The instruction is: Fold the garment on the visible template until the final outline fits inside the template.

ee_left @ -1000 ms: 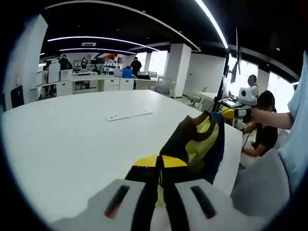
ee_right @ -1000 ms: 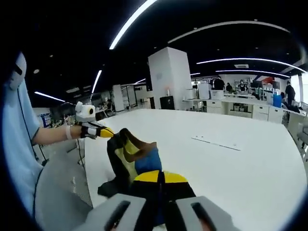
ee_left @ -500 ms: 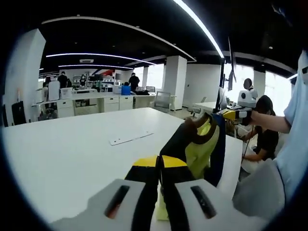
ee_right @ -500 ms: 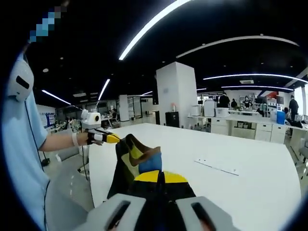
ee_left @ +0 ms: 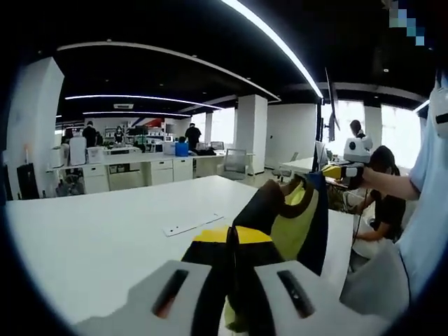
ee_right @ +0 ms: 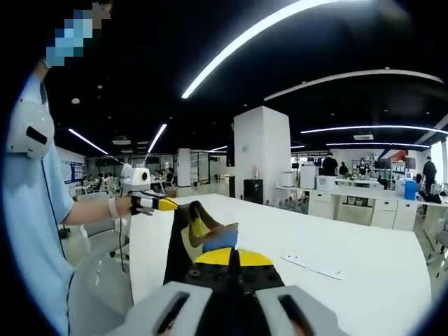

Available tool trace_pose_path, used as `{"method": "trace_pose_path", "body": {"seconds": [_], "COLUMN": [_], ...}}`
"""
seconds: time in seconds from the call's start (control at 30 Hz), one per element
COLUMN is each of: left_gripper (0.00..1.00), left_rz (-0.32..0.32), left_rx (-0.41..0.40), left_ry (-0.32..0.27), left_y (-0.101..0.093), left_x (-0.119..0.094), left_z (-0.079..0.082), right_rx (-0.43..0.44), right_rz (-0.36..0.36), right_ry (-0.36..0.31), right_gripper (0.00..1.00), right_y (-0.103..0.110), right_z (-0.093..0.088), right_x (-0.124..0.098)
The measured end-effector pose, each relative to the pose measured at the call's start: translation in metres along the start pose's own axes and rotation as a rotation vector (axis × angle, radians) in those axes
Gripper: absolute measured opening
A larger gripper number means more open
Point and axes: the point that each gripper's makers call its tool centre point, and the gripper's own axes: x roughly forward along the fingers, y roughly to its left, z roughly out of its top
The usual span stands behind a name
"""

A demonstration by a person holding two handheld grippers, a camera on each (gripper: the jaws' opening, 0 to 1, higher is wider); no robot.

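In the left gripper view, the left gripper has its yellow-tipped black jaws clenched on one edge of the black, yellow-green and blue garment. The cloth rises from between the jaws and stretches away to the right, up to the right gripper, which grips the far end at a blue edge. The garment hangs taut between the two grippers, lifted clear above the white table. A thin white flat strip lies on the table beyond the jaws, apart from the garment.

In the right gripper view, the right gripper likewise has its jaws clamped shut on the garment, whose black, yellow and blue folds run from the jaw tips back toward the left gripper, held by a person's hand with a light blue sleeve nearby. The cloth hangs over the near edge of the table, and the white strip rests to the right, well apart from it.

Behind stand a white square pillar and people at distant desks.
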Motion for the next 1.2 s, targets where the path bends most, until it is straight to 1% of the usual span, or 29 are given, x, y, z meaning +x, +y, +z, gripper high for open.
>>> {"method": "trace_pose_path", "body": {"seconds": [0.07,0.13,0.27,0.37,0.5,0.63,0.83,0.87,0.93,0.97,1.0,1.03,1.07,1.1,1.13,1.17,1.2], "left_gripper": [0.00,0.00,0.00,0.00,0.00,0.00,0.00,0.00,0.00,0.00,0.00,0.00,0.00,0.00,0.00,0.00,0.00], "left_rz": [0.003,0.004,0.013,0.018,0.026,0.039,0.044,0.050,0.051,0.055,0.054,0.058,0.058,0.057,0.056,0.055,0.058], "left_rx": [-0.007,-0.033,-0.033,-0.057,-0.066,-0.110,-0.125,-0.125,-0.133,-0.154,-0.172,-0.166,-0.163,-0.165,-0.182,-0.194,-0.192], "left_ry": [-0.010,-0.014,-0.009,0.006,0.029,0.052,0.110,0.130,0.146,0.155,0.171,0.191,0.197,0.204,0.210,0.214,0.221], "left_y": [0.004,0.010,0.015,0.024,0.038,0.054,0.077,0.083,0.092,0.096,0.101,0.105,0.106,0.109,0.111,0.113,0.119], "left_x": [0.003,0.008,0.017,0.029,0.045,0.059,0.083,0.088,0.097,0.101,0.106,0.112,0.113,0.118,0.121,0.124,0.129], "left_z": [0.002,0.000,-0.003,-0.009,-0.020,-0.033,-0.061,-0.068,-0.080,-0.085,-0.094,-0.102,-0.105,-0.110,-0.114,-0.118,-0.123], "right_rx": [0.008,0.014,0.033,0.031,0.056,0.070,0.103,0.116,0.122,0.127,0.128,0.135,0.140,0.143,0.160,0.162,0.170], "right_rz": [0.000,-0.015,-0.024,-0.037,-0.046,-0.060,-0.069,-0.070,-0.072,-0.069,-0.073,-0.074,-0.075,-0.075,-0.078,-0.081,-0.079], "right_ry": [-0.021,-0.014,-0.018,0.003,0.021,0.050,0.114,0.135,0.153,0.168,0.182,0.194,0.207,0.212,0.228,0.235,0.245], "right_gripper": [0.00,0.00,0.00,0.00,0.00,0.00,0.00,0.00,0.00,0.00,0.00,0.00,0.00,0.00,0.00,0.00,0.00], "right_y": [-0.004,-0.012,-0.024,-0.036,-0.054,-0.073,-0.103,-0.109,-0.117,-0.120,-0.126,-0.130,-0.135,-0.138,-0.144,-0.148,-0.152], "right_z": [0.004,0.001,-0.003,-0.010,-0.019,-0.032,-0.064,-0.073,-0.083,-0.089,-0.096,-0.102,-0.109,-0.114,-0.122,-0.127,-0.133], "right_x": [0.002,0.006,0.013,0.020,0.029,0.040,0.063,0.068,0.075,0.078,0.083,0.086,0.089,0.092,0.096,0.098,0.102]}}
